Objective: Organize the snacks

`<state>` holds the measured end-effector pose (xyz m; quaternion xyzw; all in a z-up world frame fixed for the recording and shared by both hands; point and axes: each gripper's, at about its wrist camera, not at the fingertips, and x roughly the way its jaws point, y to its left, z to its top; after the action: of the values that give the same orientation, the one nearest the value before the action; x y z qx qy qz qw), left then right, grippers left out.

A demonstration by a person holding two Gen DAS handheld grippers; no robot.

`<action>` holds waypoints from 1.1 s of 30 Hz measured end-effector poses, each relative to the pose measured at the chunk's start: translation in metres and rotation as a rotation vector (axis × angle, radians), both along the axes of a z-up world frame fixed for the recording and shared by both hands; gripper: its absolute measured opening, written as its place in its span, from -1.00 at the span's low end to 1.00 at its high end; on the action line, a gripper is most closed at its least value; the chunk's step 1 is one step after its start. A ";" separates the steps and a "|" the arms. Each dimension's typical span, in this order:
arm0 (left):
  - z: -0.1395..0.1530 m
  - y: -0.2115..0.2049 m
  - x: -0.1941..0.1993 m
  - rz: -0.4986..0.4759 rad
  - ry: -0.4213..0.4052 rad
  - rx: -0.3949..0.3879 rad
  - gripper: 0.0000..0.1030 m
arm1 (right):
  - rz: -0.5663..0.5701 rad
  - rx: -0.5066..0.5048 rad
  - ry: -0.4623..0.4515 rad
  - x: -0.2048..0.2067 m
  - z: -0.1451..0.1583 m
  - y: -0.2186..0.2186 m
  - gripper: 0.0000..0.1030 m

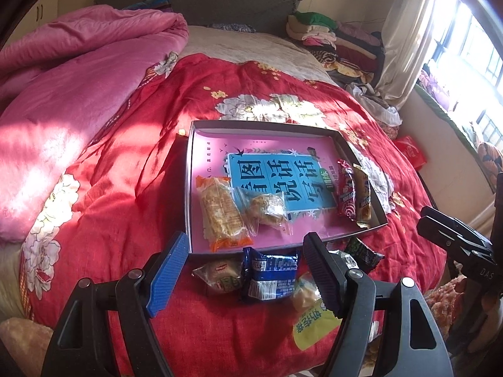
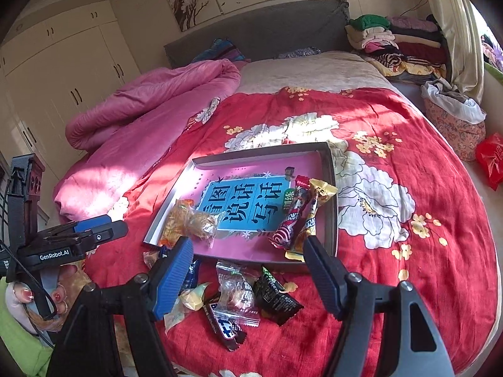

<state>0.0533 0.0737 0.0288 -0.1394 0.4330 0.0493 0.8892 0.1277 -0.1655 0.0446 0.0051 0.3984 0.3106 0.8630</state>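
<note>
A grey tray lined with a pink book lies on the red bedspread. In it are an orange cracker packet, a clear pastry bag, a red stick and a gold stick. My left gripper hangs open over a blue packet in front of the tray. My right gripper is open above a clear round pastry, a black-green packet and a dark bar. Neither holds anything.
A pink quilt is heaped at the left. Folded clothes are stacked by the headboard. A yellow packet lies near the bed edge. The left gripper shows beside a hand. The right gripper appears at the right.
</note>
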 end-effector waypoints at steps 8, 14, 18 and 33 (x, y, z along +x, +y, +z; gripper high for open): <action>-0.027 0.002 0.000 -0.024 0.056 -0.048 0.49 | 0.002 -0.034 0.064 0.002 -0.027 -0.004 0.40; -0.044 -0.006 0.004 -0.034 0.101 -0.064 0.49 | 0.024 -0.082 0.069 0.001 -0.039 0.000 0.40; -0.054 -0.013 0.004 -0.055 0.136 -0.069 0.49 | 0.027 -0.113 0.093 0.005 -0.050 0.001 0.40; -0.072 0.015 0.004 -0.039 0.205 -0.026 0.49 | 0.009 -0.141 0.167 0.023 -0.081 -0.006 0.40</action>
<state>0.0573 0.0888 -0.0434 -0.1367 0.5250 0.0404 0.8391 0.1506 -0.1712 -0.0364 -0.0312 0.4899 0.2842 0.8236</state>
